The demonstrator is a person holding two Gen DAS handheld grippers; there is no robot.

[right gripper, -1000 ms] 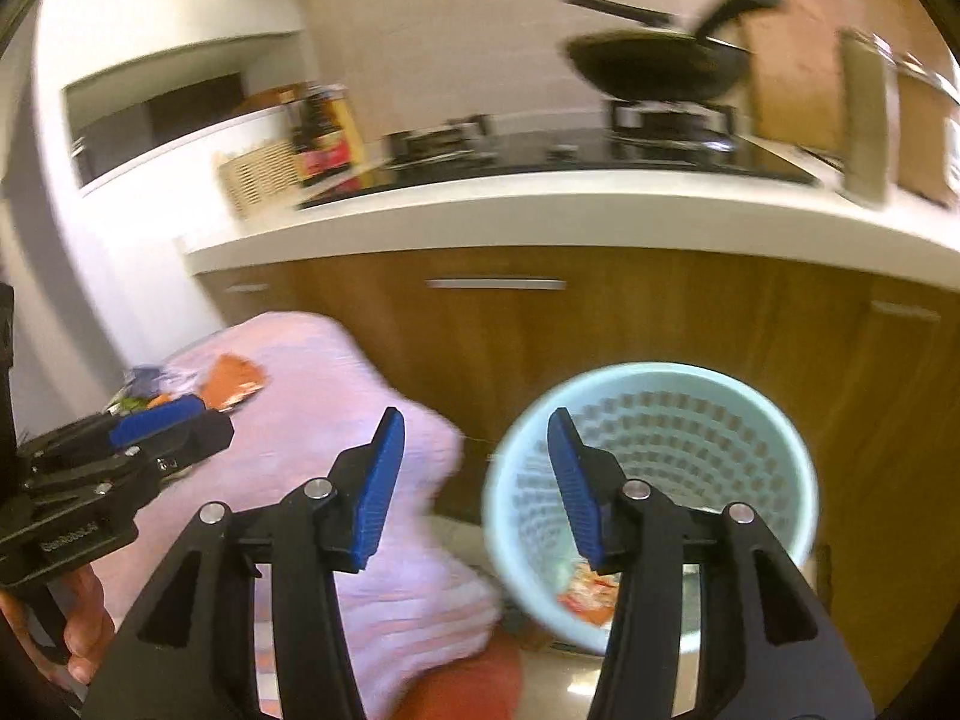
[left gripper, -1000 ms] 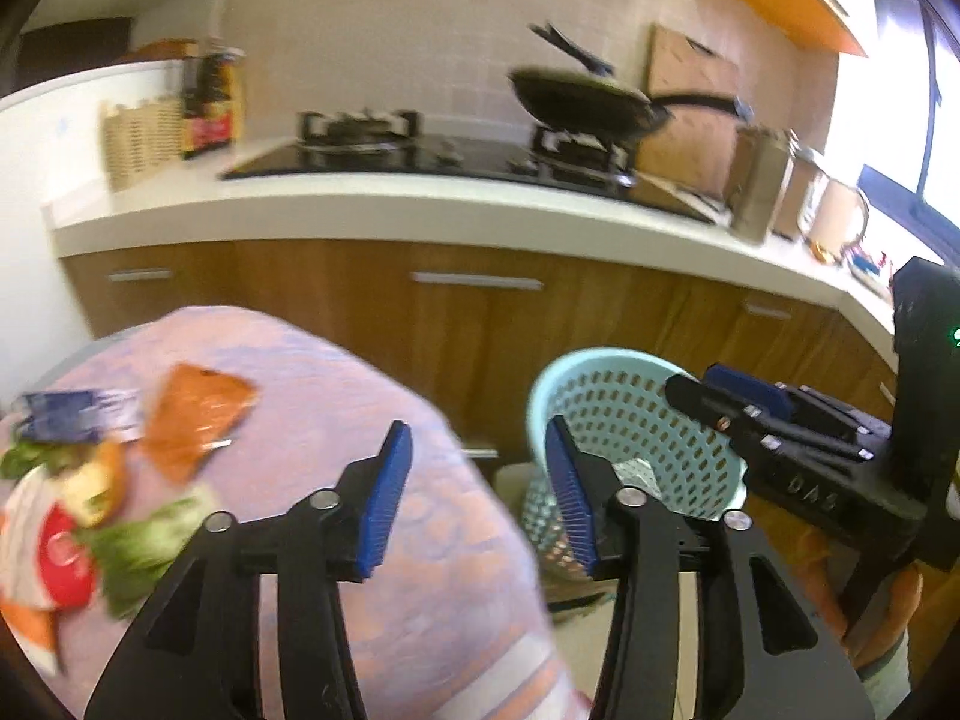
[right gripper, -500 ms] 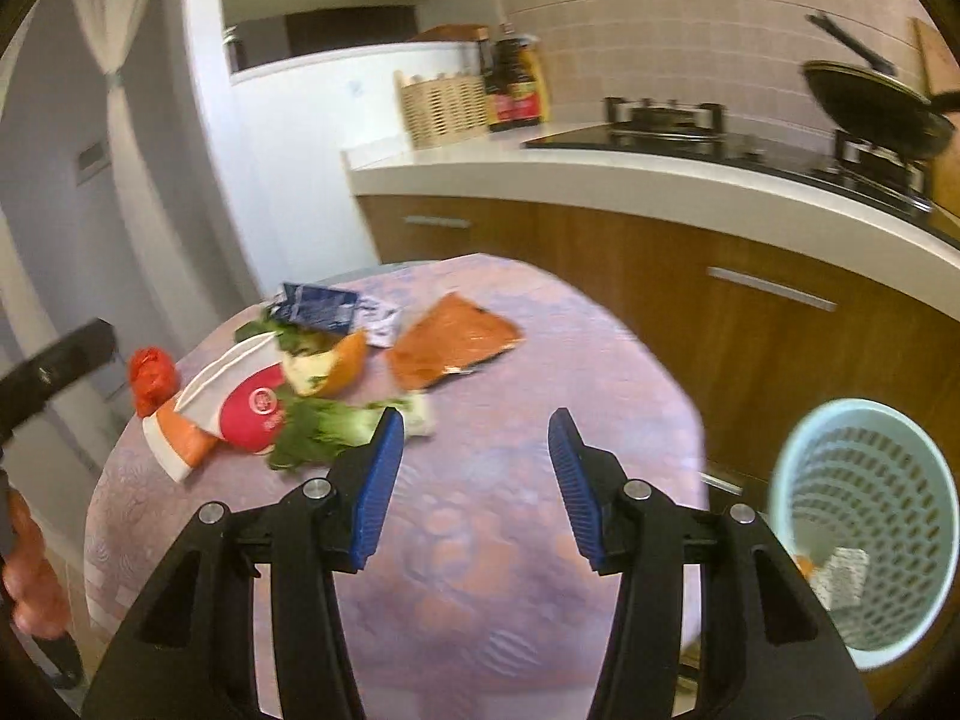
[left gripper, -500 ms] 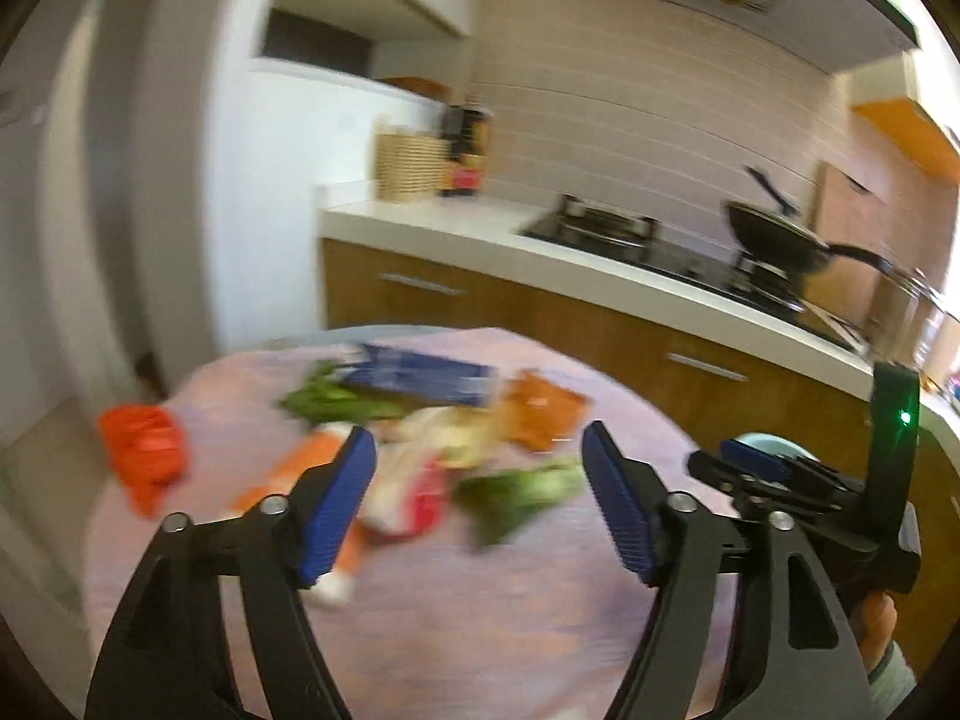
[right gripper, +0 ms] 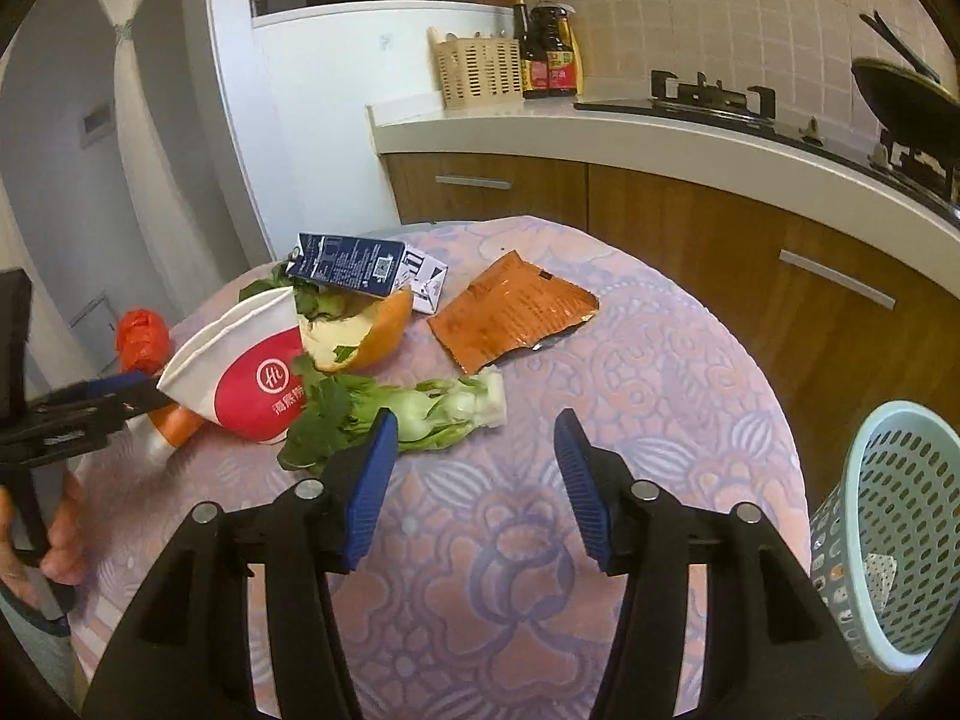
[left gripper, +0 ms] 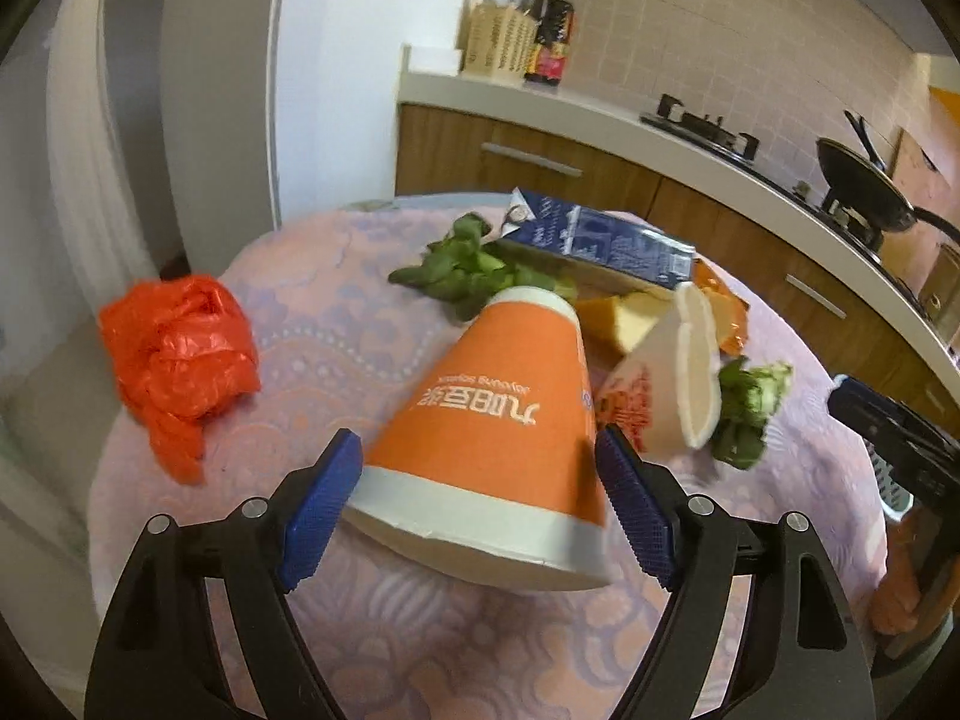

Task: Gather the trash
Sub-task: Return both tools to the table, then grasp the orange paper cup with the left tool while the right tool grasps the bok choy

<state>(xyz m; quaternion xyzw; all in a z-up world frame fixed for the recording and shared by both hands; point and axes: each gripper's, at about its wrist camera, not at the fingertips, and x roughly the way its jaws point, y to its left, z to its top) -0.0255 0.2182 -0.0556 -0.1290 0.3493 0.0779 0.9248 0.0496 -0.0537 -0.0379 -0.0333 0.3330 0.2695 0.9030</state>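
An orange paper cup (left gripper: 498,426) lies on its side on the round table (left gripper: 312,324); it also shows in the right wrist view (right gripper: 174,426). My left gripper (left gripper: 480,504) is open with its jaws on either side of the cup's wide rim. Whether the pads touch the cup I cannot tell. A white and red cup (right gripper: 240,366), bok choy (right gripper: 420,414), a fruit peel (right gripper: 360,336), a blue carton (right gripper: 348,264), an orange wrapper (right gripper: 510,312) and a red plastic bag (left gripper: 174,354) lie around. My right gripper (right gripper: 474,480) is open and empty above the table, just short of the bok choy.
A light blue mesh bin (right gripper: 894,534) stands on the floor right of the table, with some scraps inside. A kitchen counter (right gripper: 660,138) with wooden cabinets, a stove and a pan runs behind. A white wall (right gripper: 336,120) stands at the back left.
Both grippers swung left from the bin to the table. My left gripper moved in close and opened wider around the orange cup. My right gripper opened wider over the table.
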